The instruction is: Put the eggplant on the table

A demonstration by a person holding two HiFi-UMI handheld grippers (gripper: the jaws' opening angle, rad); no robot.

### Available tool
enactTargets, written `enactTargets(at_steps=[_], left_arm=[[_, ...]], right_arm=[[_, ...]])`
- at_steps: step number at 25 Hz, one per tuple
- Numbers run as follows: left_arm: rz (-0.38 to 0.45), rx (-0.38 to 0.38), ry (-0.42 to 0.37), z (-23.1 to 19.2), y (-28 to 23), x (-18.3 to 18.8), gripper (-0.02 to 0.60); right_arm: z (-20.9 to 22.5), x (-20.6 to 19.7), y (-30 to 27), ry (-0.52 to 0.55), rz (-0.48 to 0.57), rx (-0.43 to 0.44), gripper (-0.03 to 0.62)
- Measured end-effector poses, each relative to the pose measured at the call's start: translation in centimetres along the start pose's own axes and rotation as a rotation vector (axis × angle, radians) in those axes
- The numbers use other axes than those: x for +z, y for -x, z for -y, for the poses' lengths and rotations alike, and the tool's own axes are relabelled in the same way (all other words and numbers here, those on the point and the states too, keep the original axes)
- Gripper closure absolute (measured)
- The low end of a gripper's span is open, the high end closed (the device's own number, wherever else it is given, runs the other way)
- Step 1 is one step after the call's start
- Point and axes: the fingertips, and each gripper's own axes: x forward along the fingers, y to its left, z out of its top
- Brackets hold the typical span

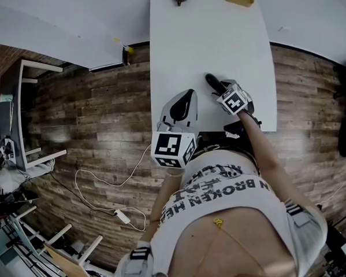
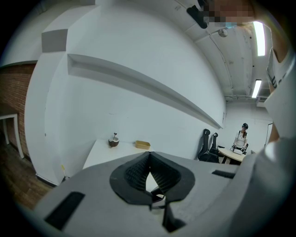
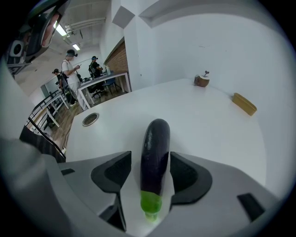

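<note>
A dark purple eggplant (image 3: 155, 157) with a green stem end lies flat on the white table (image 3: 208, 125). My right gripper (image 3: 151, 155) stands open around it, angled steeply down. There is a gap at the left pad, and the right pad is very close to the skin. In the head view the eggplant (image 1: 212, 82) pokes out beyond the right gripper (image 1: 219, 91) near the table's (image 1: 214, 40) front half. My left gripper (image 1: 185, 102) hovers over the table's near left edge. Its jaws (image 2: 149, 157) are shut, tips meeting, with nothing between them.
A brown coconut-like cup (image 3: 201, 80) and a yellow box (image 3: 244, 103) sit at the table's far end. A round cable grommet (image 3: 90, 119) is set into the tabletop at left. Wooden floor (image 1: 90, 110) with a white cable surrounds the table. People stand at a desk (image 3: 71, 69) in the background.
</note>
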Motion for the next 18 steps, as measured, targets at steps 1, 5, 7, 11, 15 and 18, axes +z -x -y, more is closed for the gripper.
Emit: enactTargets(at_steps=[1,5,7,11,15,18], left_arm=[[0.0,0.0,0.0,0.1,0.0,0.0,0.583],[0.001,0.0,0.0,0.1,0.0,0.1,0.583],[0.001,0.0,0.0,0.1,0.0,0.1,0.583],[0.0,-0.007,0.0,0.5,-0.1,0.1,0.583],[-0.004,-0.01,0.0,0.4,-0.2,0.0,0.583],[-0.007,-0.01,-0.002,0.3,-0.1,-0.1,0.583]], right_arm=[[0.1,0.0,0.1,-0.001,0.001,-0.001,0.358],[0.4,0.3,0.6,0.003,0.008,-0.006,0.356],[0.3,0.7,0.9,0.005,0.017,-0.008,0.356],[0.2,0.9,1.3,0.004,0.028,0.008,0.355],[-0.1,1.3,1.4,0.013,0.031,0.017,0.355],[0.1,1.6,1.7,0.017,0.04,0.009,0.355]])
